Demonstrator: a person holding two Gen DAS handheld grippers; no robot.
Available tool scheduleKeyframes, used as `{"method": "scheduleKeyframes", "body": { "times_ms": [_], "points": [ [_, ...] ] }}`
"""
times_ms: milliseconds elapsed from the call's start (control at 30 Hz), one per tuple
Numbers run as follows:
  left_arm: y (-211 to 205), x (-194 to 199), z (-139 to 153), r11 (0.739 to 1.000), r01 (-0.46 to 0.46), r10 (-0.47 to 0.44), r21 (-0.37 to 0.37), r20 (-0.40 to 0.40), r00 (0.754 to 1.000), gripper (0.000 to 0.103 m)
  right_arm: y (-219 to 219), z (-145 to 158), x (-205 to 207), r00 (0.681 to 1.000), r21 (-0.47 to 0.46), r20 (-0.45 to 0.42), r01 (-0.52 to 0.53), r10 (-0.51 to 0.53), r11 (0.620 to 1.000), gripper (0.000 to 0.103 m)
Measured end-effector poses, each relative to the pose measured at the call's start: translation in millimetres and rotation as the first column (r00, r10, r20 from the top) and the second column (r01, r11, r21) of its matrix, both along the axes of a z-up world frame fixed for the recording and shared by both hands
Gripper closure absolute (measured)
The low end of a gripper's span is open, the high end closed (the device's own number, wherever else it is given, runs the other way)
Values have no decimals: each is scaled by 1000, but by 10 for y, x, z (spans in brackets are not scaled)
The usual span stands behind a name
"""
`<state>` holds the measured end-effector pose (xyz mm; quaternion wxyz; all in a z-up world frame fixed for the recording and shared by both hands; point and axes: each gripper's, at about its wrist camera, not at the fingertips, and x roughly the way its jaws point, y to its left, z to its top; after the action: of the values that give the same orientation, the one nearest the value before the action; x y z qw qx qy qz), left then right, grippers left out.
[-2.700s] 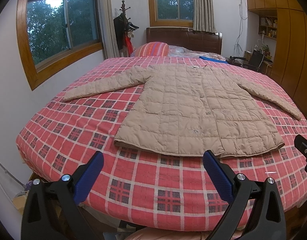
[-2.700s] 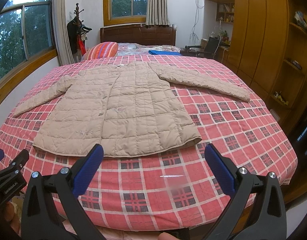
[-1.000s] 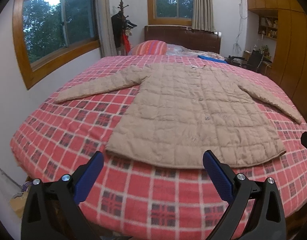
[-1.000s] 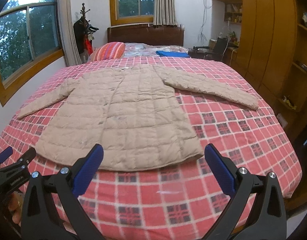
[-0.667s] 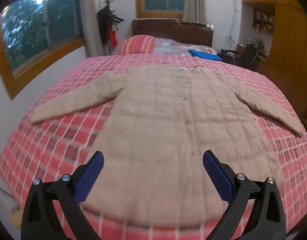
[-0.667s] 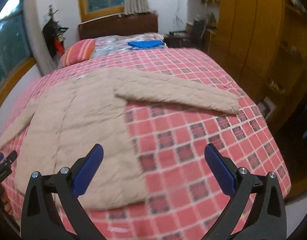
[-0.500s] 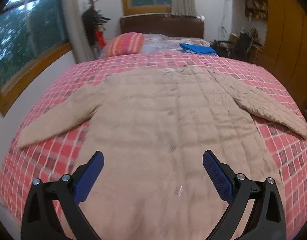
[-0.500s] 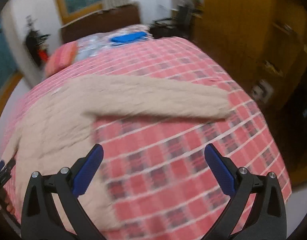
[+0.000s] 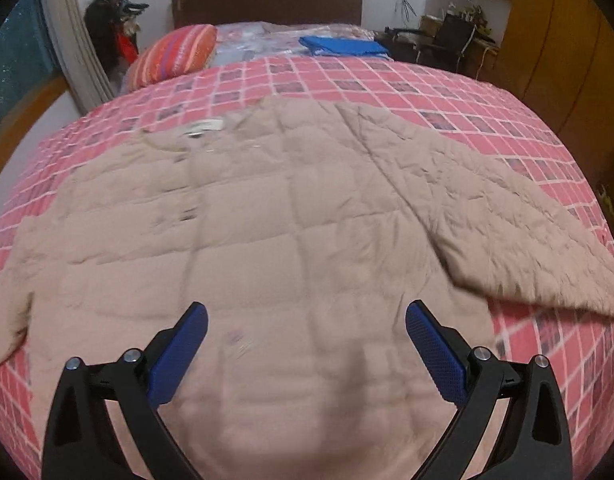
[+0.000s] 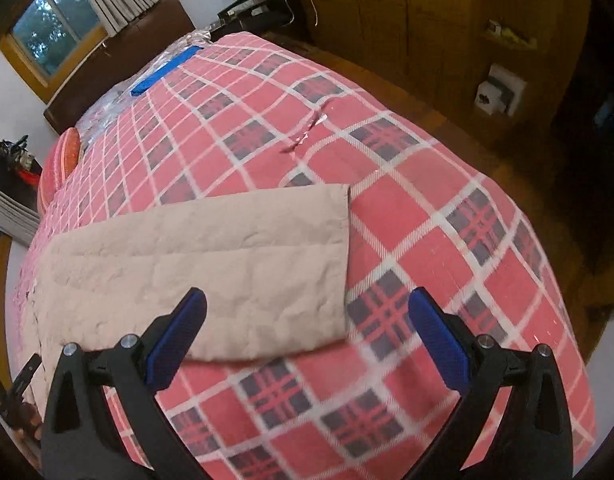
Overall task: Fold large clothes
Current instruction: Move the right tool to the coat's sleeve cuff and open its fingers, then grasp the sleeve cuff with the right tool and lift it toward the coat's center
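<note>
- The coat (image 9: pixel 267 220) lies flat on the bed (image 9: pixel 447 92), collar at the far end.
- One sleeve (image 10: pixel 211 264) stretches right, its cuff near the bed's right edge.
- A pillow (image 9: pixel 175 54) lies far left; folded cloth (image 9: pixel 343 46) far right.

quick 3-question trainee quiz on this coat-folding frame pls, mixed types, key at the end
1. True or false: the right gripper is shut on the sleeve cuff.
2. The left gripper hangs over which part of the beige coat? A) collar B) body C) left cuff
3. Fill in: the folded blue cloth lies near the bed's ____.

Key
1. False: the jaws stand wide apart, nothing between them.
2. B
3. Headboard, right of the striped pillow.
</note>
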<state>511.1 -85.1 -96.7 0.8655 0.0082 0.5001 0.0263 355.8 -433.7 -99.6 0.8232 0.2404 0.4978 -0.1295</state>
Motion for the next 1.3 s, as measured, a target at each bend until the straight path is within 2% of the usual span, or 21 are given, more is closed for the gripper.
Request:
{"method": "scheduleKeyframes", "body": {
  "times_ms": [100,133,167,233,400,700,800,867,967,1067,1233,1300],
  "points": [
    [-40,172,-124,1000,-18,17,-10,-20,1000,4,-66,-93,77,1000,42,4,3,-3,999,3],
    [-40,218,-174,999,-27,26,-21,-35,999,4,-54,-109,119,1000,46,2,-2,2,999,9],
    [-35,255,-226,999,-37,35,-36,-50,998,4,-48,-125,148,1000,49,-2,-10,10,999,21],
    [-11,287,-304,997,-51,47,-51,-75,996,4,-66,-185,209,1000,61,-16,-16,17,998,30],
    [-8,330,-387,997,-63,61,-40,-64,996,4,-21,-279,305,999,50,-37,-36,38,998,32],
    [-22,310,-422,999,-47,47,-17,-24,999,3,90,-322,393,996,-17,-57,-65,64,998,49],
    [-16,321,-415,999,-27,26,-22,-20,999,3,107,-314,389,997,-26,-53,-63,61,998,60],
    [-8,345,-406,1000,1,-2,-24,-47,999,3,103,-303,365,997,-29,-52,-58,57,998,72],
    [29,371,-389,999,22,-24,-30,-73,997,3,103,-272,329,997,-39,-48,-61,59,997,83],
    [34,359,-386,999,31,-33,-34,-76,997,3,90,-213,289,998,-32,-35,-56,55,998,91],
    [85,302,-350,996,37,-42,-76,-64,997,4,113,-23,231,999,-32,10,-50,51,998,94],
    [98,287,-333,996,47,-51,-71,-57,997,4,139,77,213,998,-34,33,-50,51,998,94]
  ]
}}
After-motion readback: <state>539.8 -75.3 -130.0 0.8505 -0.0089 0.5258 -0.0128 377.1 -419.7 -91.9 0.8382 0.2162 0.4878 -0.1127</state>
